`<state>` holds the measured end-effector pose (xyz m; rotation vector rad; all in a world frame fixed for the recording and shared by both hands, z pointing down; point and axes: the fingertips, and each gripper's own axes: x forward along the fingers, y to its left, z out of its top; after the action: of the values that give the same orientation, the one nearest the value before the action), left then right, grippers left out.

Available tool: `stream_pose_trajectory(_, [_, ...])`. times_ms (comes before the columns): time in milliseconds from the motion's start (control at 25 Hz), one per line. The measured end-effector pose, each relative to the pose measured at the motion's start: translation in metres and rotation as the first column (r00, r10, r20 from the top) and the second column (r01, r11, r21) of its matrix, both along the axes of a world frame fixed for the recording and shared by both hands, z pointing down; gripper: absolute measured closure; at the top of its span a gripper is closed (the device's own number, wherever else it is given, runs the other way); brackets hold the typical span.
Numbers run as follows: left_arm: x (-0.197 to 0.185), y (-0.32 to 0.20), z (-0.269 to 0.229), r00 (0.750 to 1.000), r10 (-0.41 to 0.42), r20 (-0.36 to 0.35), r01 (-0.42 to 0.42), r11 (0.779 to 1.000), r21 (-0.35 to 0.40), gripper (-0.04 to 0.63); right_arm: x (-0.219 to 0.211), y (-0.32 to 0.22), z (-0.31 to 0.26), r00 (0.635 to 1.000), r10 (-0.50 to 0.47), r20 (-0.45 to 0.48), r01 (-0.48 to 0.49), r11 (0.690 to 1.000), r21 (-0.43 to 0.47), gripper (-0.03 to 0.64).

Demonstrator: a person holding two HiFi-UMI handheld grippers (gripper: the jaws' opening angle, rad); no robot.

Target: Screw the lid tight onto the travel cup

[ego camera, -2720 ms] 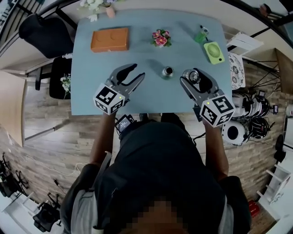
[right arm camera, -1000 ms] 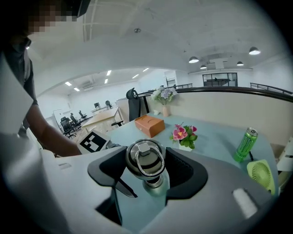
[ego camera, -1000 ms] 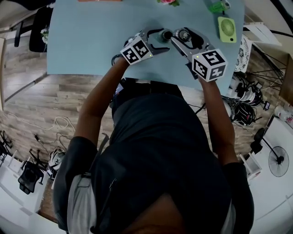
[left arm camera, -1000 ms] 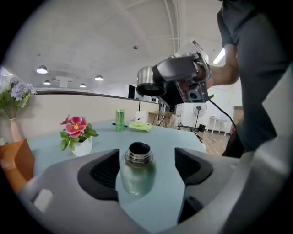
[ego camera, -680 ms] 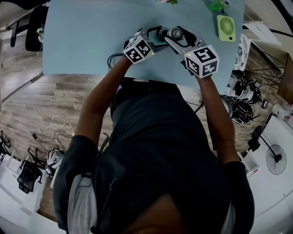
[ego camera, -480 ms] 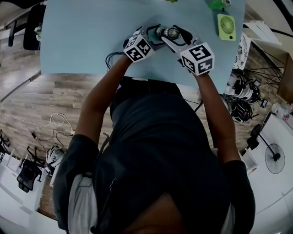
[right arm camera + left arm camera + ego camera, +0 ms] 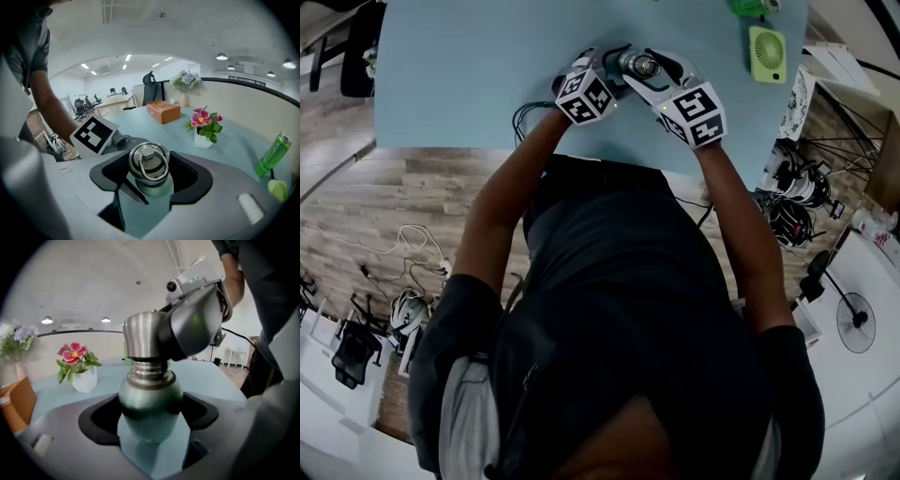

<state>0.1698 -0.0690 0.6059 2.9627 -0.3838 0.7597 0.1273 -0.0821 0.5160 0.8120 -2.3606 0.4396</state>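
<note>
Travel cup (image 7: 150, 397) stands clamped in the left gripper's (image 7: 151, 417) jaws, its lid (image 7: 149, 161) gripped between the right gripper's (image 7: 150, 175) jaws.

We found no readable text, brand or number. The left marker cube (image 7: 586, 97) and right marker cube (image 7: 696, 101) carried only black-and-white square patterns. The green can (image 7: 274, 152) near the desk's (image 7: 469, 84) far right corner was illegible.

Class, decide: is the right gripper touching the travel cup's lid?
Touching. In the right gripper view, the right gripper has both pads against the lid.
</note>
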Motion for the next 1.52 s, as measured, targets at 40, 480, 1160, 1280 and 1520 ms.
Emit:
stream_pose_trajectory(40, [0.001, 0.000, 0.000, 1.000, 0.002, -0.003, -0.002, 1.000, 0.002, 0.176, 0.000, 0.000, 0.002, 1.000, -0.005, -0.006, 0.005, 1.000, 0.000, 0.351])
stream_pose_trajectory(480, [0.005, -0.004, 0.009, 0.999, -0.008, -0.033, 0.008, 1.000, -0.002, 0.178, -0.003, -0.003, 0.017, 0.999, -0.033, -0.035, 0.032, 0.999, -0.030, 0.351])
stream_pose_trajectory(1160, [0.010, -0.003, 0.008, 0.999, 0.006, -0.040, -0.007, 1.000, -0.016, 0.178, 0.006, 0.028, 0.004, 0.066, -0.817, -0.573, 0.935, 0.251, -0.250, 0.347])
stream_pose_trajectory(1280, [0.009, -0.004, 0.007, 0.999, 0.007, -0.047, -0.008, 1.000, -0.022, 0.176, 0.002, 0.031, 0.010, -0.036, -0.823, -0.567, 0.945, 0.157, -0.287, 0.349])
stream_pose_trajectory(1520, [0.009, -0.002, 0.008, 0.999, 0.011, -0.036, -0.011, 1.000, -0.008, 0.176, 0.002, 0.030, 0.014, 0.211, -0.863, -0.459, 0.891, 0.363, -0.273, 0.371])
